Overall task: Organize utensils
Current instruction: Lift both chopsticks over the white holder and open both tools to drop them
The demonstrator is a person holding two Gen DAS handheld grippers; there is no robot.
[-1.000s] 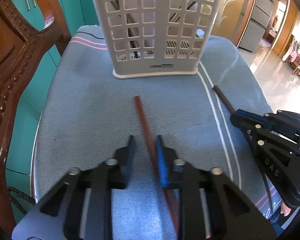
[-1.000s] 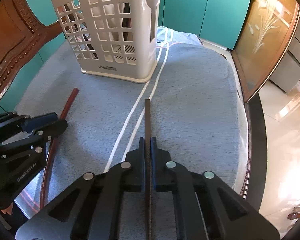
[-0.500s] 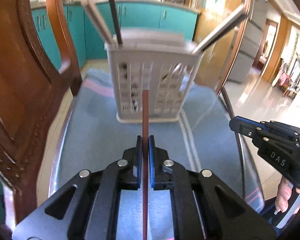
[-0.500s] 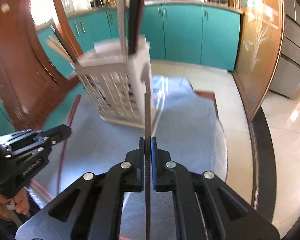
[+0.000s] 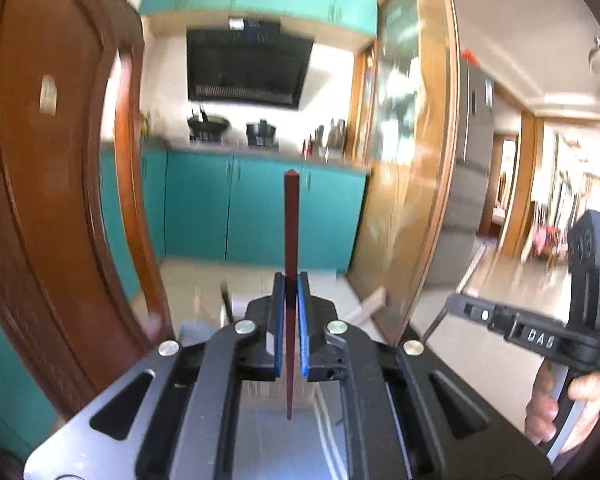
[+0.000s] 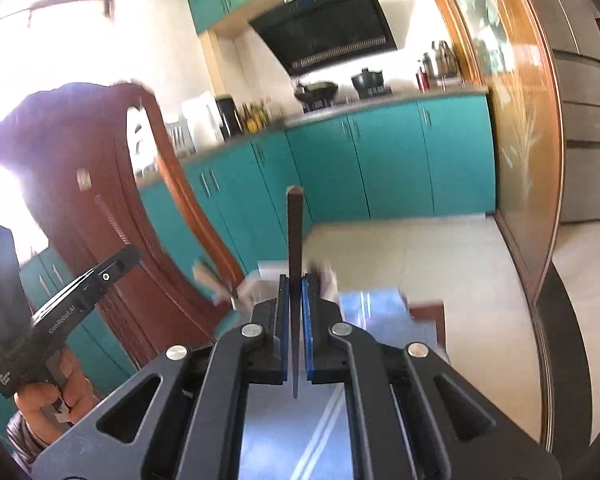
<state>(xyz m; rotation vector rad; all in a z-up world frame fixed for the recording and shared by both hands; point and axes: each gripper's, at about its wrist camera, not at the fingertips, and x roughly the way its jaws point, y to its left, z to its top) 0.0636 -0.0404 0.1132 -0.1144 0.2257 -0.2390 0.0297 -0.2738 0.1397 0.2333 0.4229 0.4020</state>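
My left gripper (image 5: pixel 291 280) is shut on a reddish-brown chopstick (image 5: pixel 291 224) that points up and forward, lifted off the table. My right gripper (image 6: pixel 295 280) is shut on a dark brown chopstick (image 6: pixel 295 236), held the same way. The right gripper also shows at the right of the left wrist view (image 5: pixel 456 304), and the left gripper at the left of the right wrist view (image 6: pixel 128 256). The white utensil basket (image 6: pixel 256 284) is only a blurred sliver behind the right gripper's fingers, with utensil ends (image 6: pixel 210 276) sticking out of it.
A carved wooden chair back (image 5: pixel 52 200) stands close on the left. The blue-grey table cloth (image 6: pixel 320 432) lies below both grippers. Teal kitchen cabinets (image 6: pixel 380 160) and a wood-framed glass door (image 5: pixel 412 160) are beyond.
Both grippers have lifted and tilted upward with their chopsticks. The left gripper, open a second ago, closed on the reddish chopstick. The basket has dropped almost out of view.
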